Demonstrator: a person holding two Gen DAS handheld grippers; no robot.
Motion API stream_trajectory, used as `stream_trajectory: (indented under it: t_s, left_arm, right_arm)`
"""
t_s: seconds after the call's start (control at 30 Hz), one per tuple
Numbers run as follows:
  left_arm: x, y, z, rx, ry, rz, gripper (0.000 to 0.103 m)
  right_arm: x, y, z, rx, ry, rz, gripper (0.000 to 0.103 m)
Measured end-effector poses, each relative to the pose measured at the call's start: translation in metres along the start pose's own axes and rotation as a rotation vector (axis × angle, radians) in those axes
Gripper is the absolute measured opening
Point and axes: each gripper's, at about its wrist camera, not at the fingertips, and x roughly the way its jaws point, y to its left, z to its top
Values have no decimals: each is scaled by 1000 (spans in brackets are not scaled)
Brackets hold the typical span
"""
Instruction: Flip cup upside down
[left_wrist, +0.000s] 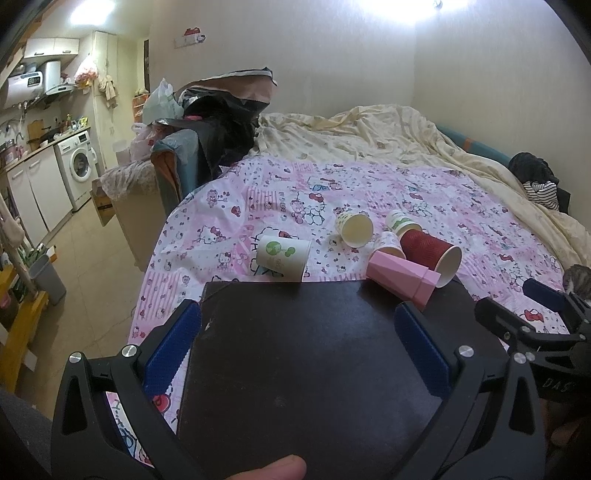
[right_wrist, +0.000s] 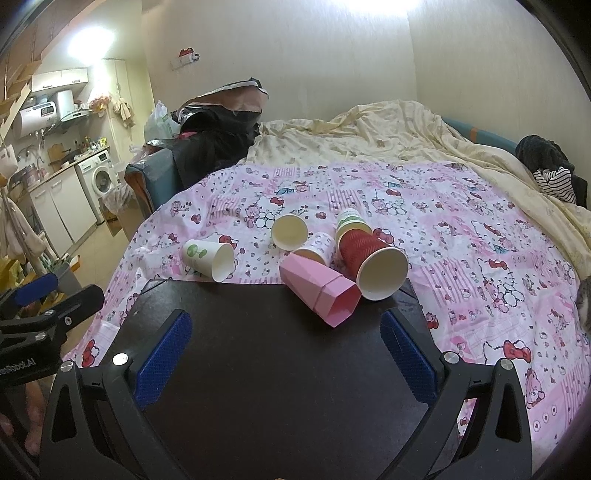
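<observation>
Six cups lie tipped on their sides where the dark board (right_wrist: 258, 369) meets the pink cartoon-print cloth (right_wrist: 480, 266). Nearest my tongs is the faceted pink cup (right_wrist: 317, 291), its angular mouth toward me, resting on the board's far edge. Touching its right side is the red ribbed paper cup (right_wrist: 369, 262), white inside. Behind them sit a small patterned cup (right_wrist: 317, 249), a green-banded cup (right_wrist: 351, 221) and a cream cup (right_wrist: 290, 232) with its mouth facing me. Apart to the left lies a white cup with a green tree print (right_wrist: 208, 258).

My right gripper (right_wrist: 286, 354) is spread wide and holds nothing; so is my left gripper (left_wrist: 297, 350).

The cloth covers a bed with a rumpled cream duvet (left_wrist: 406, 136); a kitchen corner with a washing machine (left_wrist: 79, 166) lies left. Only the left view shows a thumb tip (left_wrist: 273, 469) at the bottom edge.
</observation>
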Motion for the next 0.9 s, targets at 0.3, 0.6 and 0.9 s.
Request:
stream_trajectory:
  t_s: [0.3,0.6,0.9]
  left_arm:
    - [2,2,-2,-8,0,8,103]
    - [1,3,-2,5,-6,14,103]
    - [18,10,24,12,48,37,103]
  right_arm:
    - [0,0,1,-4,-3,0,103]
    - [-1,3,2,-11,-2,4,103]
    - [-1,-9,20,-2,3,9,103]
